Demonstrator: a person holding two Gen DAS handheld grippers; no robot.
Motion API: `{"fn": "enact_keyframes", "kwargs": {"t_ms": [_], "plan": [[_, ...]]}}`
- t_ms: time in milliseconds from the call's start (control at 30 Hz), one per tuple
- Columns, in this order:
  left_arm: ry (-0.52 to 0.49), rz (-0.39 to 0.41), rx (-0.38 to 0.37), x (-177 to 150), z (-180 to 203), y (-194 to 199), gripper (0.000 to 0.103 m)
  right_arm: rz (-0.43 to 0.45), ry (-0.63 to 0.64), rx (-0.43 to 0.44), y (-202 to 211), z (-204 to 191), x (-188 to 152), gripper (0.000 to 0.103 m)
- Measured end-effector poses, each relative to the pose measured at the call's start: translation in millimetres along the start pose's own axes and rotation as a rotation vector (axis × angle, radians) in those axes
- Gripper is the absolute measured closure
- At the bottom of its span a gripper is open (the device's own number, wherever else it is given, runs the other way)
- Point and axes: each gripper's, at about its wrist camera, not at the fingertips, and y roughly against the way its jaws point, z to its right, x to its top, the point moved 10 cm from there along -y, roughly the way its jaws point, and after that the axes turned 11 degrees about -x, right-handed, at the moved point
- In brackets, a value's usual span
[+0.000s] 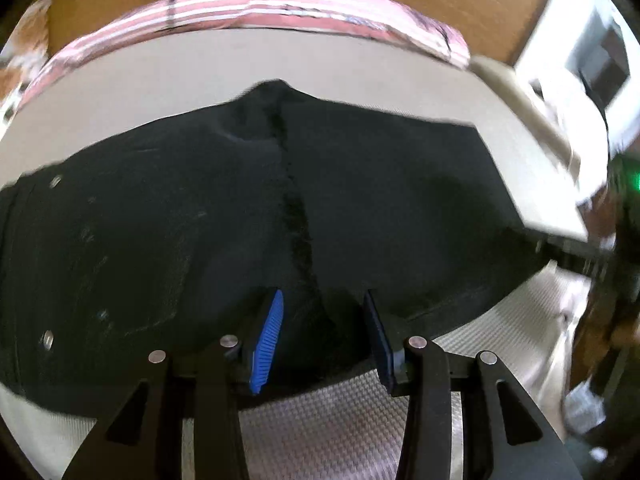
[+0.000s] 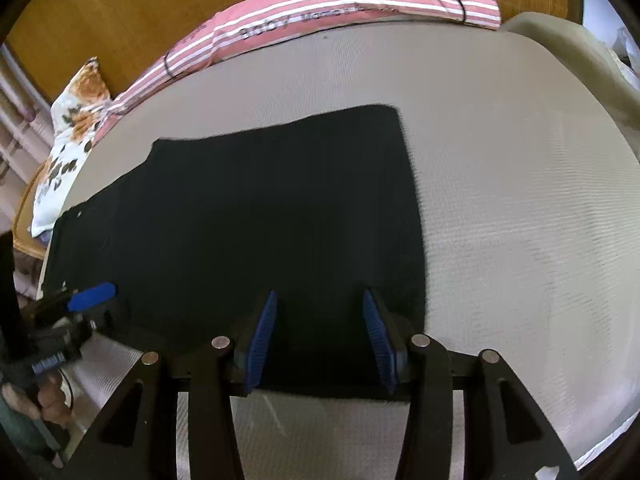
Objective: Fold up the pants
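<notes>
Fingers on both my left gripper (image 1: 322, 334) and right gripper (image 2: 320, 338) stand parted over the near edge of the black pants (image 2: 256, 208), pinching nothing. They lie flat on the bed (image 2: 520, 200). Gripping both corners evenly should keep the fold square.

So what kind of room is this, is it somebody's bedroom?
Probably a bedroom. The black pants lie on a wide grey mattress, with a pink striped pillow and a flowered pillow along its far edge, against a wooden headboard.
</notes>
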Motion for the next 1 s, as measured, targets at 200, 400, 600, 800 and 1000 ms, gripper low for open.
{"fn": "enact_keyframes", "kwargs": {"t_ms": [200,400,600,800,1000], "plan": [[0.171,0.144,0.017,-1.7,-36.9,61.0,0.057,-0.024,0.081,0.063,-0.5,-47.8,-9.1,0.057],[0.438,0.307,0.031,-18.9,-104.6,128.1,0.056,-0.044,0.170,0.139,-2.3,-105.0,-12.7,0.055],[0.658,0.383,0.011,-52.3,-151.8,150.7,0.049,-0.087,0.234,0.268,0.4,-166.1,-20.3,0.046],[0.821,0.402,-0.059,-74.3,-183.8,143.4,0.049,-0.094,0.249,0.347,14.2,-192.6,-21.3,0.034],[0.840,0.448,-0.090,-72.3,-200.5,135.1,0.049,-0.106,0.209,0.334,11.7,-183.6,-18.8,0.034]]}}
